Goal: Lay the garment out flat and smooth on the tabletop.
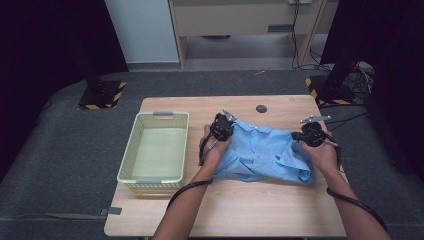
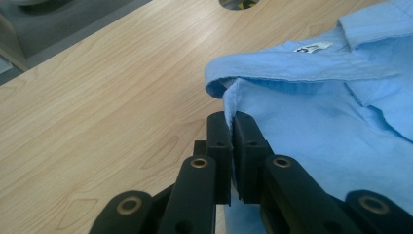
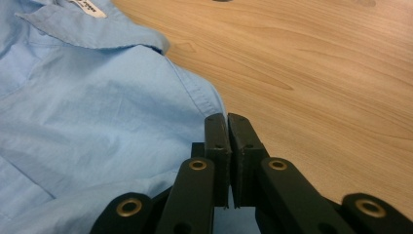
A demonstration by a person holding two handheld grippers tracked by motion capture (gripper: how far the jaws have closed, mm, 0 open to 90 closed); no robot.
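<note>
Grey carpet surrounds your wooden bench (image 1: pixel 250 210), and dark drapes close in on both sides of the room. On the bench, a blue shirt (image 1: pixel 260 152) lies crumpled right of centre, its collar towards the far edge and a white label just showing inside the collar in both gripper views. To its left, near but apart from it, sits a pale green basket (image 1: pixel 129 160) with nothing in it. A small dark round disc (image 1: pixel 261 108) is set into the bench top near the far edge, beyond the shirt.

Your left gripper (image 2: pixel 231 122) is at the shirt's left edge. Its fingers (image 2: pixel 218 141) are closed on a fold of blue cloth, a thin strip of fabric pinched between them just below the collar's end. Your left hand (image 1: pixel 212 152) rests over the shirt's left side in the high view.

Your right gripper (image 3: pixel 227 122) is at the shirt's right edge. Its fingers (image 3: pixel 243 141) are pressed together with blue cloth running in beneath them, so they grip the shirt's seam edge. Your right hand (image 1: pixel 322 155) sits at the shirt's right end, and a black cable trails back along each forearm.

Both grippers are low, at bench level, well apart with the shirt between them.
</note>
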